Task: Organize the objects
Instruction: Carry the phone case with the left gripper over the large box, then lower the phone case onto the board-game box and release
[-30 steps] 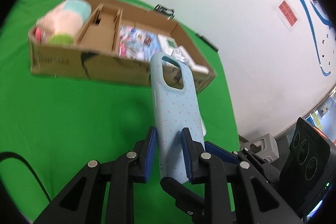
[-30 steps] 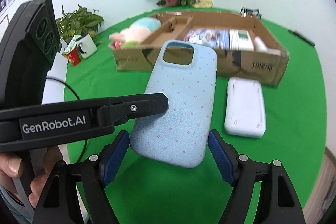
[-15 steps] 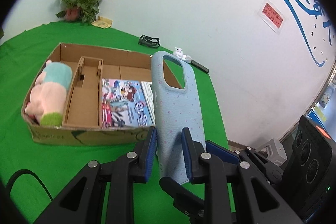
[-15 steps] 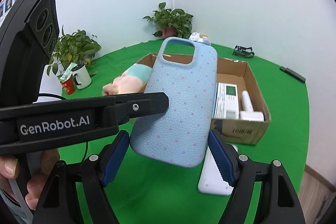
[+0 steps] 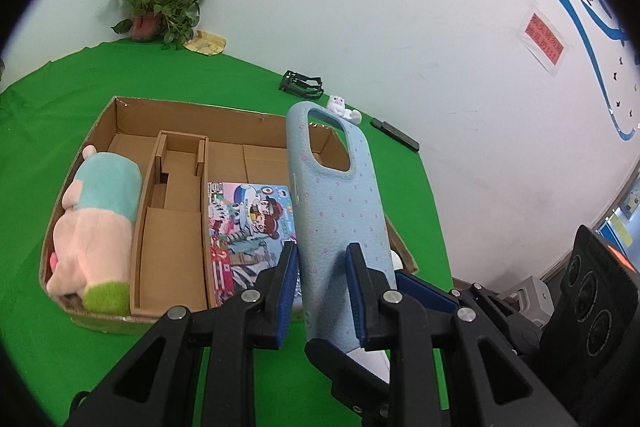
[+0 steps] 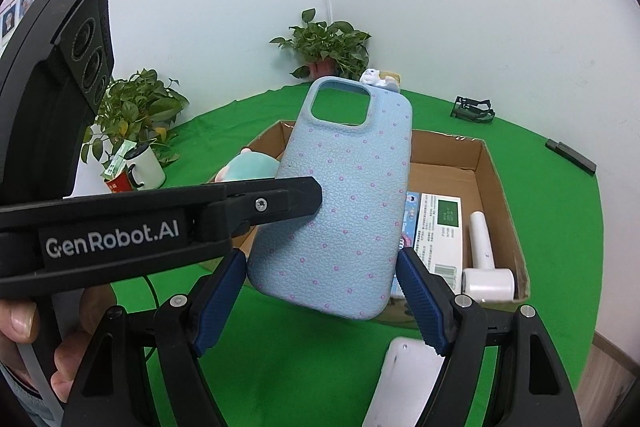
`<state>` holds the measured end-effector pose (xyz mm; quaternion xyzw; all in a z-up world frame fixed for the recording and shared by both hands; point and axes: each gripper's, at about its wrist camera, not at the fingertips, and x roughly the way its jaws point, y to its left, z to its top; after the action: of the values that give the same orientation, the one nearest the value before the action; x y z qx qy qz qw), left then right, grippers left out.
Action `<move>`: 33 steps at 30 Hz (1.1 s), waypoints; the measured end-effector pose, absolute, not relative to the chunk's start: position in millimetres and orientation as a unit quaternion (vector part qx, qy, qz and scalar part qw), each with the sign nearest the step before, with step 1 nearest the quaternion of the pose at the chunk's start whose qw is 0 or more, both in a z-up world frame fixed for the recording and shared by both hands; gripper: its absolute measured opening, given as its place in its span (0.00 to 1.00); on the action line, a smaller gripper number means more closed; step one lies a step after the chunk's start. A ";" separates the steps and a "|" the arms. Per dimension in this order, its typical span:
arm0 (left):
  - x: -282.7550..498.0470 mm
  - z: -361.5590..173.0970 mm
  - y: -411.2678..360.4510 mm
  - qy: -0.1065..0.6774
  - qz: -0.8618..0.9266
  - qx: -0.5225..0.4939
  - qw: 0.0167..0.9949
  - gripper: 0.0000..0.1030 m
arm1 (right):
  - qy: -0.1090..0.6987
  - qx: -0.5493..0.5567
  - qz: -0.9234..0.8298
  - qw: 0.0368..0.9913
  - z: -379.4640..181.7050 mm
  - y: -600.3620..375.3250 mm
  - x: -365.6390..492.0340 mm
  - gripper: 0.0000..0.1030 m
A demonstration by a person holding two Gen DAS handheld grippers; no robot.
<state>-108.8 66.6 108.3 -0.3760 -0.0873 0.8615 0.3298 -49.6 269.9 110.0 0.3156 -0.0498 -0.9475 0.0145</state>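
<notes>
Holding the case (image 5: 336,211) up in the air in the left gripper (image 5: 322,287), just over the near right part of the box (image 5: 192,103). Pinching it front and back near its lower end, pads shut tight on it, camera hole uppermost. Gripping low and flat like this probably serves to keep the long body steady and leave the side edges free.

Framing the same case with the right gripper (image 6: 320,303), spread wide, one pad just beside each side edge of the lower end. Cannot tell whether those pads press the edges or merely stand by. Looks like a handover or a re-grip across the width, so as to lay the case down flat.

Inside the box: plush (image 5: 96,219) filling the left bay, nothing in the narrow middle bays, book (image 5: 248,223) flat in the wide right bay, with a packet (image 6: 436,227) and a white tool (image 6: 484,259) at the right end. Sorting by kind, it seems. On the cloth in front of the box, a white slab (image 6: 408,387) not yet put away.

Likely next: lowering the case into the right bay on top of the book.
</notes>
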 end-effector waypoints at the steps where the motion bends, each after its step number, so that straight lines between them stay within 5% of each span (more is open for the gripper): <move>1: -116.1 106.2 68.2 -0.085 0.860 -0.381 0.328 0.22 | -0.052 0.319 -0.946 0.015 108.1 272.3 -57.9 0.73; 15: -188.1 45.5 81.0 -0.088 0.823 -0.472 0.303 0.22 | -0.113 0.407 -0.906 0.031 39.1 310.5 -156.6 0.73; 33: -206.0 8.1 67.4 -0.104 0.801 -0.523 0.273 0.23 | -0.147 0.483 -0.861 0.062 -4.8 298.4 -178.6 0.76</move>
<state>-206.0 67.4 8.1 -0.5229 -0.1038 0.8009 0.2728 -178.6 298.4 -4.8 0.4826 -0.1468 -0.8612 0.0619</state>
